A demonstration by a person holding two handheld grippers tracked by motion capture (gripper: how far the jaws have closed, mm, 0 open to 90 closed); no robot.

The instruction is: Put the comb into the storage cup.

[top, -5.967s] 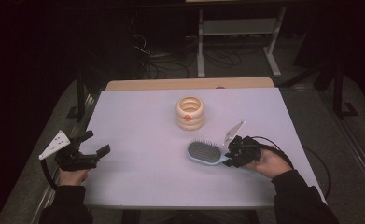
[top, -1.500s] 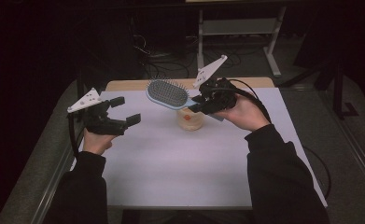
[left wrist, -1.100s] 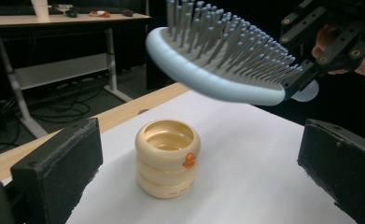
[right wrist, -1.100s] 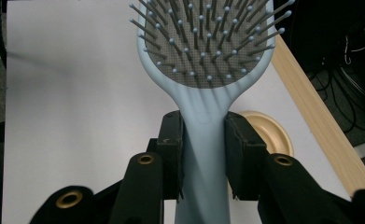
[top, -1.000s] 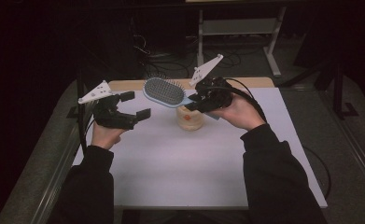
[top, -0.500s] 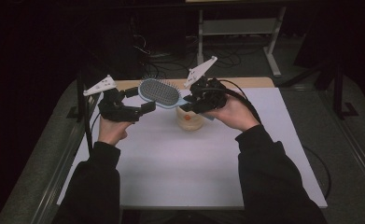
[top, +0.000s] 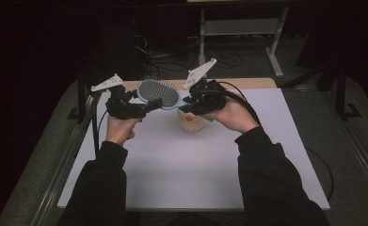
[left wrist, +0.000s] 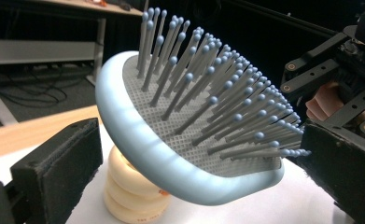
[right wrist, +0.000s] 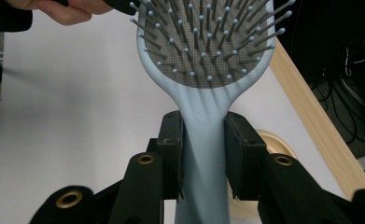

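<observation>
A dark room surrounds the white bench (top: 181, 179). Above the cream ring stack (top: 191, 121), the right gripper (right wrist: 202, 154) pinches a pale-blue hairbrush (top: 159, 93) by its handle; its grey bristle head sits between the spread left gripper (left wrist: 194, 163) pads.

Black long sleeves (top: 101, 188), black hand-held grippers — grey three-cornered plates (top: 199, 73), trailing cables

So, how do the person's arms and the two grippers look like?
Both arms wear dark long sleeves. The left gripper and right gripper are black, with flat padded jaws, brass-coloured rivets, a pale three-cornered plate on top and a black cable.
</observation>
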